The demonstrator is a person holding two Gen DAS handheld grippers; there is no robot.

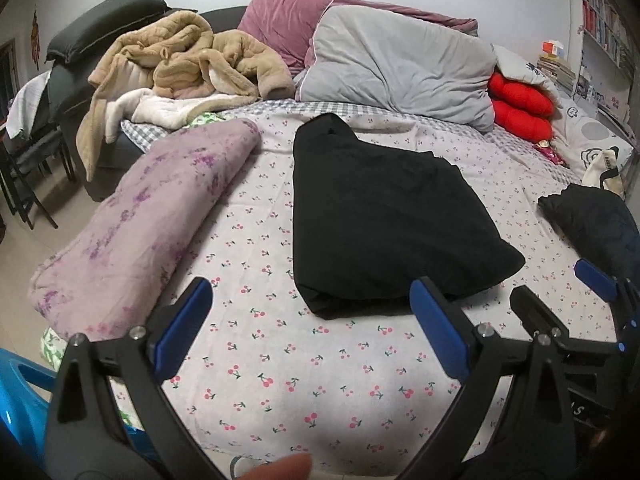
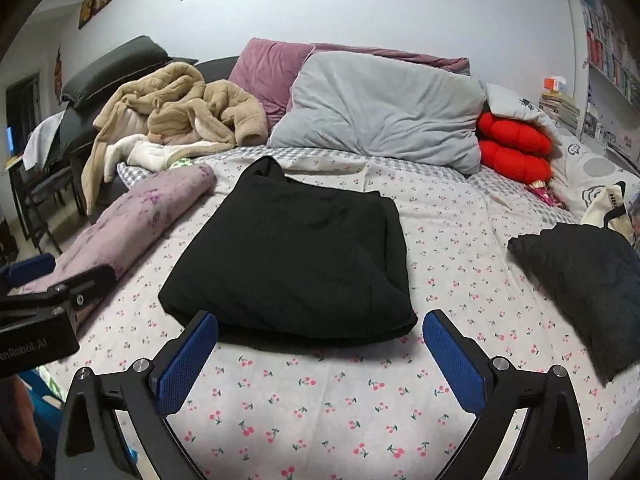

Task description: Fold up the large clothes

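A black garment [image 1: 384,220] [image 2: 296,256] lies folded into a thick rectangle in the middle of the bed, on the cherry-print sheet [image 1: 304,376] [image 2: 336,396]. My left gripper [image 1: 316,312] is open and empty, held just short of the garment's near edge. My right gripper [image 2: 320,344] is open and empty, also just short of that edge; it shows at the right of the left wrist view [image 1: 560,292]. The left gripper shows at the left edge of the right wrist view [image 2: 48,280].
A folded purple blanket [image 1: 144,224] [image 2: 132,220] lies to the left. A dark padded jacket [image 1: 600,224] [image 2: 584,284] lies to the right. A tan fleece robe [image 1: 180,64], grey [image 1: 400,64] and mauve pillows and red cushions [image 1: 520,108] crowd the far side.
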